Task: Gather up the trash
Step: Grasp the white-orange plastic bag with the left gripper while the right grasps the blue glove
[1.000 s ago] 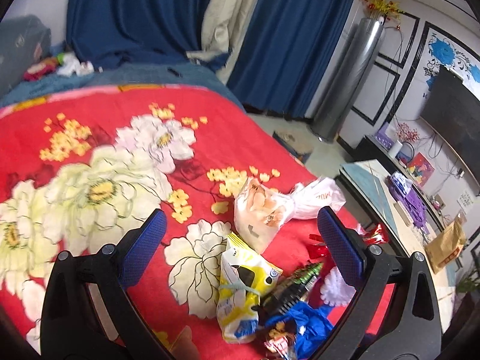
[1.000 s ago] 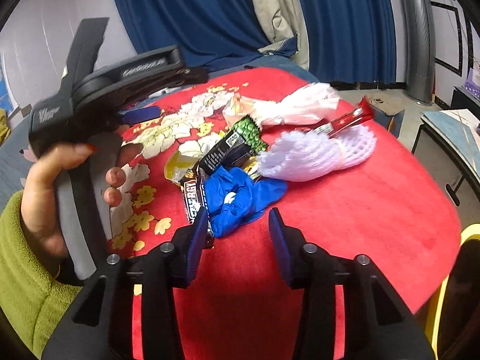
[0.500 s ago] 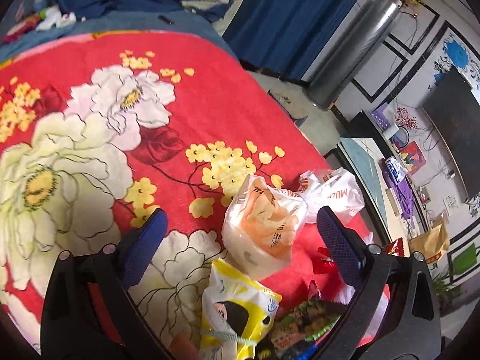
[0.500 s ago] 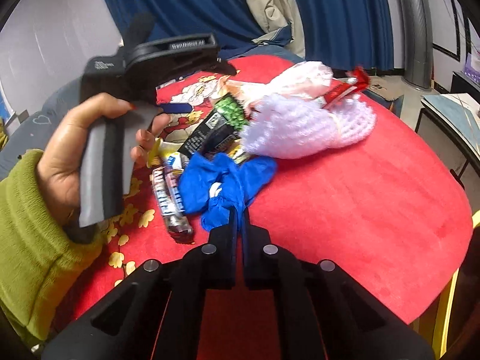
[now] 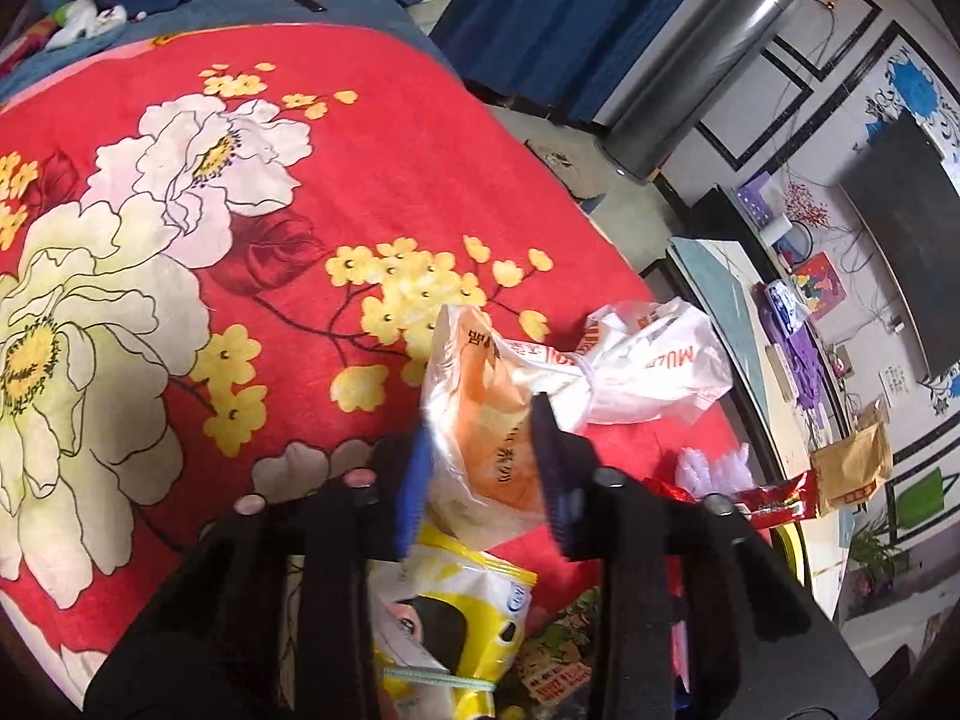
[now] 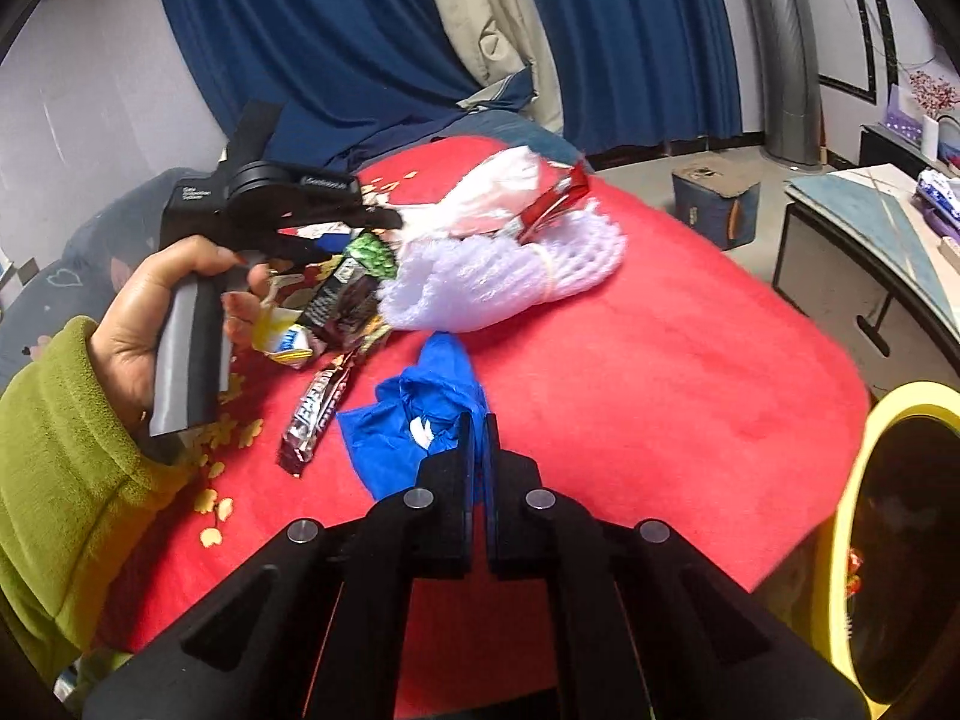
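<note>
**Two soft bags in the fingers, the bin waits at the right**

We work on a red flowered blanket [image 5: 372,192] where the trash lies in one heap. Our left gripper [image 5: 480,462] has just been closing, and its fingers [image 5: 414,480] now pinch the orange-and-white plastic bag [image 5: 480,420] at its bulging lower part. This bag is knotted in the middle and looks light, thin and slippery; we judge that a hold near the knot would slip less than a hold on the smooth belly.

Our right gripper [image 6: 477,438] has its fingers pressed together on a fold of the blue plastic bag [image 6: 420,408]. It is limp and crumpled, so it will hang and drag when lifted.

Still on the blanket are the white foam net [image 6: 498,282], a chocolate bar wrapper [image 6: 315,414], a yellow snack packet [image 5: 456,618] and a red wrapper [image 6: 555,198]. All seem light and easy to crush.

A bin with a yellow rim [image 6: 852,480] stands just beside the blanket's edge. Its inside is dark; something small and red shows there, but we cannot tell what.
</note>
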A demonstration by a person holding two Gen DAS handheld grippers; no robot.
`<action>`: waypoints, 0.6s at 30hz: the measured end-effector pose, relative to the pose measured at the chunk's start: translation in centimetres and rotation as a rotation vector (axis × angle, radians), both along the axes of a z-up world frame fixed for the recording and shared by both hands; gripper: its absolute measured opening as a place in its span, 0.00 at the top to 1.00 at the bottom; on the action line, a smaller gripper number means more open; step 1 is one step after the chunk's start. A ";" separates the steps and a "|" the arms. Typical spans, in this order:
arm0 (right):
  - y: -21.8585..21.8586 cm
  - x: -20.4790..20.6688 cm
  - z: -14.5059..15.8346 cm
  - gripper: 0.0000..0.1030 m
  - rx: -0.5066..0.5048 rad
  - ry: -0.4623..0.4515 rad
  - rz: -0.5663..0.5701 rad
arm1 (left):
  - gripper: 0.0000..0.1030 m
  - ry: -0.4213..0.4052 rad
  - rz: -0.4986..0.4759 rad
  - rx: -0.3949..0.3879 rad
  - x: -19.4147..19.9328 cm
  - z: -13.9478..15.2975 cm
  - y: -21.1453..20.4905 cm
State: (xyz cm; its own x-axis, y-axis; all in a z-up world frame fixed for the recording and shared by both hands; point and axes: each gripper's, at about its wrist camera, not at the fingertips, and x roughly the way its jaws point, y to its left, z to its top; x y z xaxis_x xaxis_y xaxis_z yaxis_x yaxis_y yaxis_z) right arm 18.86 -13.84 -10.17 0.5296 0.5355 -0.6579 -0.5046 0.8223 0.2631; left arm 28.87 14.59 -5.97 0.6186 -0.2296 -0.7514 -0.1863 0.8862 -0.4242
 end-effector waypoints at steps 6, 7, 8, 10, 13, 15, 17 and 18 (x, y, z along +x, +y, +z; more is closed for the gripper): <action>-1.6 -0.1 0.7 0.97 -0.005 -0.013 -0.018 | 0.85 -0.059 0.007 -0.004 -1.3 0.9 -0.5; -1.7 0.0 0.8 0.98 -0.005 -0.015 -0.018 | 0.85 -0.072 0.014 -0.002 -1.6 1.1 -0.4; -1.8 -0.1 0.9 0.98 -0.004 -0.018 -0.017 | 0.85 -0.082 0.020 0.001 -1.9 1.4 -0.4; -2.0 -0.3 1.1 0.97 -0.003 -0.024 -0.012 | 0.86 -0.115 0.036 0.016 -2.9 2.2 -0.3; -1.8 -0.8 1.6 0.97 -0.001 -0.032 0.009 | 0.86 -0.169 0.058 0.036 -4.5 3.5 -0.4; -1.7 -1.1 1.8 0.97 0.004 -0.036 0.020 | 0.86 -0.206 0.069 0.048 -5.7 4.4 -0.5; -1.8 -1.5 2.2 0.97 0.008 -0.041 0.030 | 0.86 -0.233 0.071 0.057 -6.5 5.2 -0.8; -1.9 -1.7 2.4 0.97 0.012 -0.041 0.034 | 0.86 -0.250 0.071 0.064 -7.0 5.6 -1.1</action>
